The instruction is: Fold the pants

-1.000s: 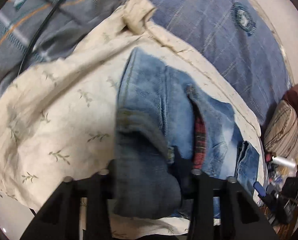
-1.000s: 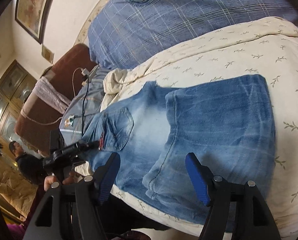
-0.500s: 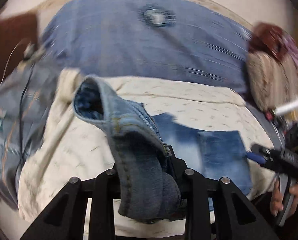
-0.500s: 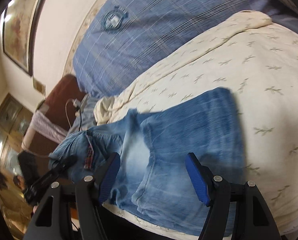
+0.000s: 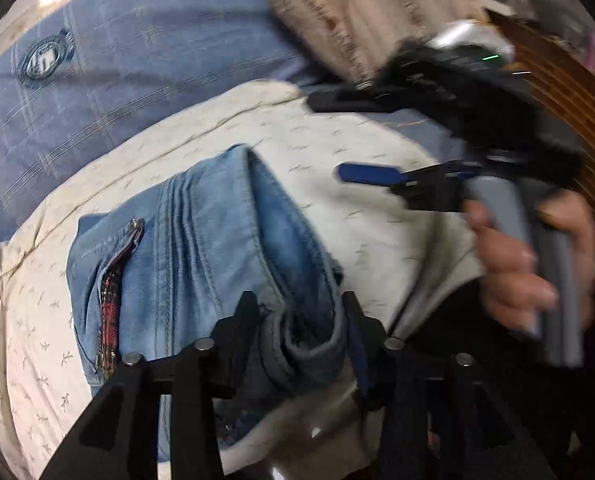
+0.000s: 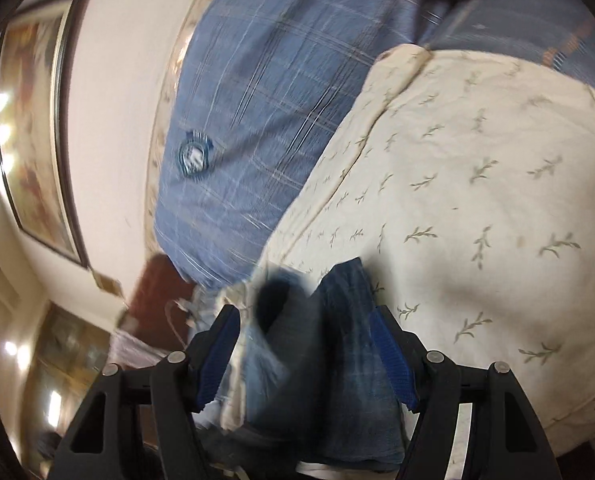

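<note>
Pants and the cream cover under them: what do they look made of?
Pants: faded blue denim, likely cotton; heavy topstitched seams, thick rolled hem, washed-out patches. Cream cover: thin matte woven fabric, probably cotton, printed with small leaf sprigs; it creases softly. Neither looks glossy.

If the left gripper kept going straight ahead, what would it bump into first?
The jeans. A thick denim fold already sits between the left gripper fingers, whose jaws have just been opening, so it would push into that, then probably the cream leaf-print sheet behind; depth is unclear.

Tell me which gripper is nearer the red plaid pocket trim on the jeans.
Left. The left gripper, its fingers just opening, straddles a denim fold beside the trim; the right gripper is farther off, over the cream sheet.
</note>
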`<state>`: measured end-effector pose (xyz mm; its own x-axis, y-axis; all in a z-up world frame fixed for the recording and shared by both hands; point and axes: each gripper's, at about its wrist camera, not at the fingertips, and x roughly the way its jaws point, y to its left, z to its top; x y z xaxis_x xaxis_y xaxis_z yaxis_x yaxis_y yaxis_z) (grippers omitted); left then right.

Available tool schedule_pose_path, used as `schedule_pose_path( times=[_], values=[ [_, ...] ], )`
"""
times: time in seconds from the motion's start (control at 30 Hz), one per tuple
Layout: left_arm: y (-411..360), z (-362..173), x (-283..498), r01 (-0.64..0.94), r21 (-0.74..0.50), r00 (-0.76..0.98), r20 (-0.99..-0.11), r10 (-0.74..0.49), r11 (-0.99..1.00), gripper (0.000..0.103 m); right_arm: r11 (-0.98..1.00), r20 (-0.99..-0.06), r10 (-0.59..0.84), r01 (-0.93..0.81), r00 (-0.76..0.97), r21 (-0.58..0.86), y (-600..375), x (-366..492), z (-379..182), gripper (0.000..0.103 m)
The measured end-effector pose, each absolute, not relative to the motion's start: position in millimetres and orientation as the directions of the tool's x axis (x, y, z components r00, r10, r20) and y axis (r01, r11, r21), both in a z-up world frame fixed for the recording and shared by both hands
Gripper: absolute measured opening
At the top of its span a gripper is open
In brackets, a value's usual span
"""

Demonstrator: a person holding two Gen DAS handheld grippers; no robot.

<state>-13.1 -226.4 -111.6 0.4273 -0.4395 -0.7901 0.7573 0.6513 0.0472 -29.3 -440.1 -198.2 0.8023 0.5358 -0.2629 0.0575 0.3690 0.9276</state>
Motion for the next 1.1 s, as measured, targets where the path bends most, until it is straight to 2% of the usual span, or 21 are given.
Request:
schedule_pose_path(
  times=[0.1, 0.2, 0.37, 0.47, 0.53, 0.63, 0.73, 0.8, 0.83, 0.9, 1.03, 1.1],
  values=[
    [-208, -85, -33, 0.772, 0.112, 0.494, -0.725, -0.48, 0.626, 0.063, 0.367, -0.272, 0.548, 0.065, 0.791, 0.928, -438, -24, -198, 0.073],
    [-179, -67, -31, 0.737, 0.139, 0.555, -0.683, -0.474, 0.662, 0.067, 0.427, -0.292, 0.546, 0.039, 0.785, 0.903, -424, -22, -188, 0.073],
    [-128, -71, 3, 0.581, 0.128, 0.62, -0.709, -0.336, 0.804, 0.067, 0.561, -0.257, 0.536, -0.112, 0.804, 0.82, -390, -30, -156, 0.073],
    [-111, -85, 20, 0.501, 0.113, 0.629, -0.729, -0.271, 0.858, 0.067, 0.561, -0.198, 0.575, -0.206, 0.794, 0.802, -371, -28, -143, 0.073],
    [-104, -97, 25, 0.478, 0.105, 0.617, -0.747, -0.248, 0.872, 0.067, 0.554, -0.196, 0.598, -0.224, 0.777, 0.801, -359, -20, -141, 0.073],
    [-114, -115, 28, 0.476, 0.129, 0.597, -0.773, -0.212, 0.87, 0.067, 0.557, -0.251, 0.611, -0.183, 0.751, 0.81, -346, 2, -148, 0.073],
    [-125, -137, 34, 0.497, 0.113, 0.547, -0.811, -0.209, 0.861, 0.067, 0.594, -0.371, 0.569, -0.055, 0.734, 0.803, -345, 26, -167, 0.074],
    [-129, -154, 38, 0.498, 0.079, 0.507, -0.835, -0.216, 0.864, 0.079, 0.607, -0.483, 0.544, 0.075, 0.686, 0.791, -352, 45, -190, 0.073],
    [-129, -159, 42, 0.492, 0.064, 0.493, -0.842, -0.217, 0.868, 0.081, 0.598, -0.511, 0.549, 0.116, 0.661, 0.793, -356, 52, -203, 0.072],
    [-132, -170, 46, 0.458, 0.065, 0.495, -0.847, -0.193, 0.887, 0.093, 0.597, -0.513, 0.56, 0.113, 0.651, 0.794, -360, 55, -209, 0.07],
    [-116, -171, 56, 0.408, -0.07, 0.418, -0.872, -0.255, 0.91, 0.095, 0.733, -0.584, 0.5, 0.046, 0.639, 0.679, -343, 55, -198, 0.071],
    [-111, -166, 52, 0.395, -0.09, 0.421, -0.867, -0.267, 0.914, 0.094, 0.757, -0.589, 0.485, 0.027, 0.647, 0.653, -338, 49, -191, 0.072]
  ],
)
